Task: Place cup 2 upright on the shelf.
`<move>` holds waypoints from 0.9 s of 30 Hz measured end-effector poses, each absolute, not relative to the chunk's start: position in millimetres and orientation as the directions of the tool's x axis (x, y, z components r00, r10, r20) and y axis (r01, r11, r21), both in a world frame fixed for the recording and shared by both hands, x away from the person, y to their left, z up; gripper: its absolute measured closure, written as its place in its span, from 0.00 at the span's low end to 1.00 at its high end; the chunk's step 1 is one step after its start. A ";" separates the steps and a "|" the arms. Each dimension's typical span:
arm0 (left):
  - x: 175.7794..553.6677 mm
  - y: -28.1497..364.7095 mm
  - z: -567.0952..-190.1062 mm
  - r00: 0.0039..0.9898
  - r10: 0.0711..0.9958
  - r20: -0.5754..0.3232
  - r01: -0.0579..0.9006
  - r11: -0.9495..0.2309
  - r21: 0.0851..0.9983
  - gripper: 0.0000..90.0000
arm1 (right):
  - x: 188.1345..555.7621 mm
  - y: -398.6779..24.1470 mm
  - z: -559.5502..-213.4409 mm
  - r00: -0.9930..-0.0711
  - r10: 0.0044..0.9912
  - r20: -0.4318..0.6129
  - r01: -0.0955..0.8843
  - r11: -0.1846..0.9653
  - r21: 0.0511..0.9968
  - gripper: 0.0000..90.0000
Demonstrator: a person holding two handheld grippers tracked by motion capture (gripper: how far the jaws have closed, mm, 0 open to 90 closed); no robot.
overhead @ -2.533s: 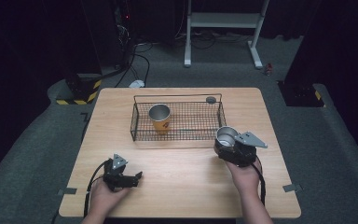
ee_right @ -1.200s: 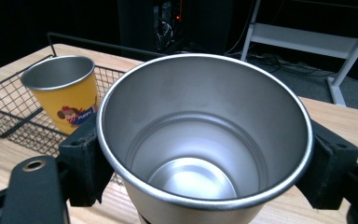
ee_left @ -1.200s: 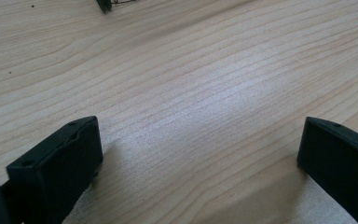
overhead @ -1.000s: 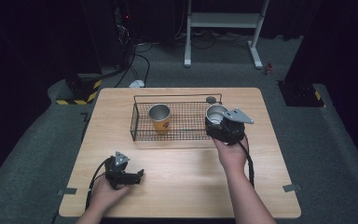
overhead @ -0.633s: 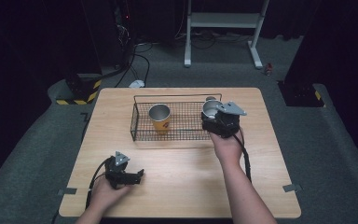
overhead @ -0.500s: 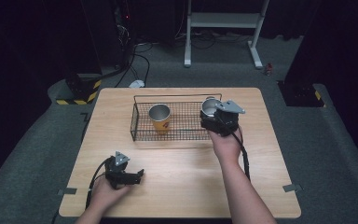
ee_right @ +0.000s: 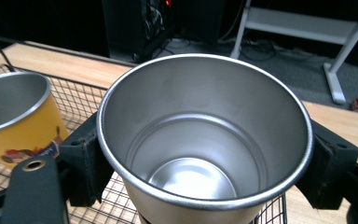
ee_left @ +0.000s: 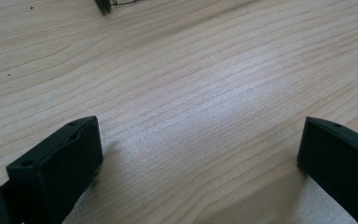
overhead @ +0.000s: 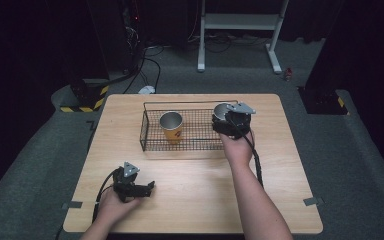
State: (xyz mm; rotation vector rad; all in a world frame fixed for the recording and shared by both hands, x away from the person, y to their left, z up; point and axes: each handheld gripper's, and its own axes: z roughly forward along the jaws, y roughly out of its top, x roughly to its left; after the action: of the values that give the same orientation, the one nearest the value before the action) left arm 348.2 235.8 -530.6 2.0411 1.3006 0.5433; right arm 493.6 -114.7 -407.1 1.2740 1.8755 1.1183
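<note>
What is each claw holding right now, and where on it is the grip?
The right claw grips the steel cup by its outer wall just below the rim, one jaw on each side. The left claw is open on the table, holding nothing.

I see the wire basket [overhead: 190, 131] at the table's [overhead: 190, 200] far middle, one cup [overhead: 171, 126] inside at left, my held cup [overhead: 223, 111] over its right end
</note>
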 end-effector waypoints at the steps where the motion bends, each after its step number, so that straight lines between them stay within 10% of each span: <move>1: 348.2 235.8 -530.5 0.422 0.907 0.000 0.638 -0.297 0.710 0.00 | 495.1 -113.7 -408.0 -0.355 0.935 -0.023 0.429 0.184 0.884 0.20; 27: 349.3 235.6 -530.3 0.422 0.907 0.009 0.637 -0.304 0.709 0.00 | 536.1 -88.4 -453.7 -0.351 0.936 0.016 0.603 0.213 0.769 0.20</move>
State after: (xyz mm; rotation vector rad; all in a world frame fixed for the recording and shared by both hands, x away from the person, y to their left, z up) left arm 349.3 235.6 -530.3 2.0476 1.2999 0.5511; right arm 536.1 -88.4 -453.7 1.4221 2.0352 0.9686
